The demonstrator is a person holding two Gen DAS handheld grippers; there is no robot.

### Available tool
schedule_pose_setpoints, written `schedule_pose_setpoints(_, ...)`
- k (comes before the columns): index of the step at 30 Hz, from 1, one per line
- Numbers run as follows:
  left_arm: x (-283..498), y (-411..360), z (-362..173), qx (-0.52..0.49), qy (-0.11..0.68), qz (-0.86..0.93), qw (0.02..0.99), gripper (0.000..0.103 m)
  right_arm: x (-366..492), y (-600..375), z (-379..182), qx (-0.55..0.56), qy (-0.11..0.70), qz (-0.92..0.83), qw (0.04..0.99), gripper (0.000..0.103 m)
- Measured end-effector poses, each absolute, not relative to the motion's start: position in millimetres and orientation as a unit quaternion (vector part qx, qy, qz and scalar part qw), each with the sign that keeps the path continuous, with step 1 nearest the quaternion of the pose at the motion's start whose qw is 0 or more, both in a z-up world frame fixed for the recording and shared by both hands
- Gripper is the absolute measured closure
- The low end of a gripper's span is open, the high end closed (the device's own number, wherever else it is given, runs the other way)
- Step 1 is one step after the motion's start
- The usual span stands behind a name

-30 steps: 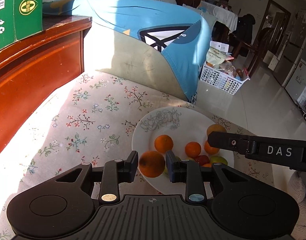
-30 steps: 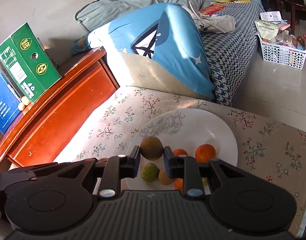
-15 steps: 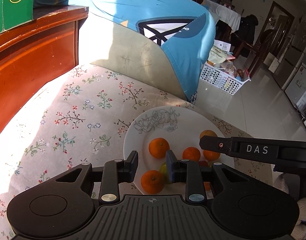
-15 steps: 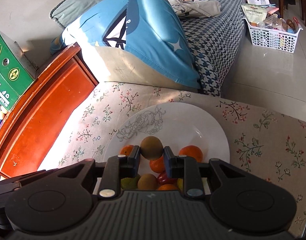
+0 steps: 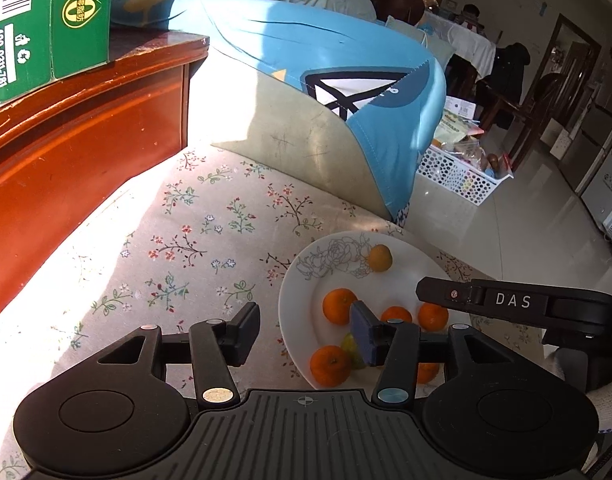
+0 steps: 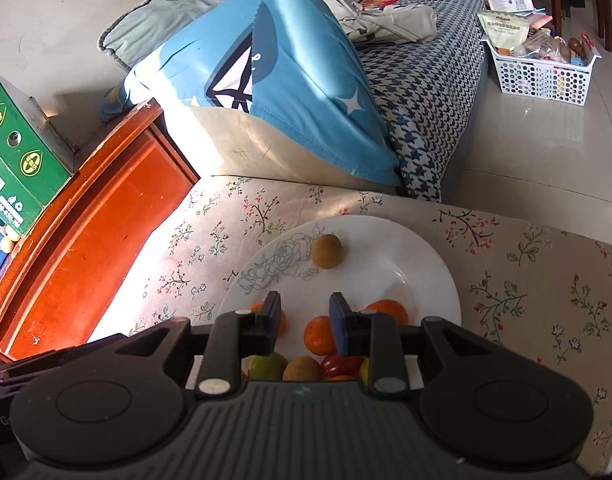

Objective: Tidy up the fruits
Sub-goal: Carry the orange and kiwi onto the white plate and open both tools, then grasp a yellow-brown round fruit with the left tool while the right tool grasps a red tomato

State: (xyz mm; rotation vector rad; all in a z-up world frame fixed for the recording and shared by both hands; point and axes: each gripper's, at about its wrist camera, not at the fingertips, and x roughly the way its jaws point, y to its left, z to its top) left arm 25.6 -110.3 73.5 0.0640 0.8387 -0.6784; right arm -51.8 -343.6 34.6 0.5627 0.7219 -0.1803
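On the floral tabletop: a white plate [image 6: 434,264] with a grey rose print sits near the front edge and holds all the fruit in view.
Left gripper [image 5: 303,330]: jaws opening, well apart, nothing between them; the left finger hangs over the flowered cloth [image 5: 177,240], the right finger over the plate's near rim.
Right gripper [image 6: 304,322]: jaws parted by a modest gap and empty, hovering low over the near half of the plate.
Oranges: one [image 5: 330,365] at the plate's near edge, another [image 5: 338,306] just past it, two more [image 5: 433,316] toward the right.
Brown fruit [image 6: 326,251]: lies alone at the plate's far side, beside the rose print.
Other fruit: a green one [image 6: 267,366], a red one [image 6: 340,363] and a second brown one [image 6: 301,368] bunch together under the right gripper.
Surroundings: a red wooden cabinet [image 6: 85,240] carrying a green carton [image 6: 17,152] stands left; a blue cushion [image 6: 273,92] lies beyond.
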Motion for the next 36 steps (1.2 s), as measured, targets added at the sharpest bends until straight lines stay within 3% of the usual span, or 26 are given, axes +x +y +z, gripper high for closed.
schedule_pose_setpoints(4,21,-96,84,0.032,0.391,-0.316,0.864,0.046,-63,-335,42,0.268,0.343,-0.078,0.897,0.074)
schedule_pose_setpoints(36,7,-23,55,0.051,0.436,-0.234,0.867,0.041,-84,-223,4,0.167,0.42,0.027,0.892,0.072)
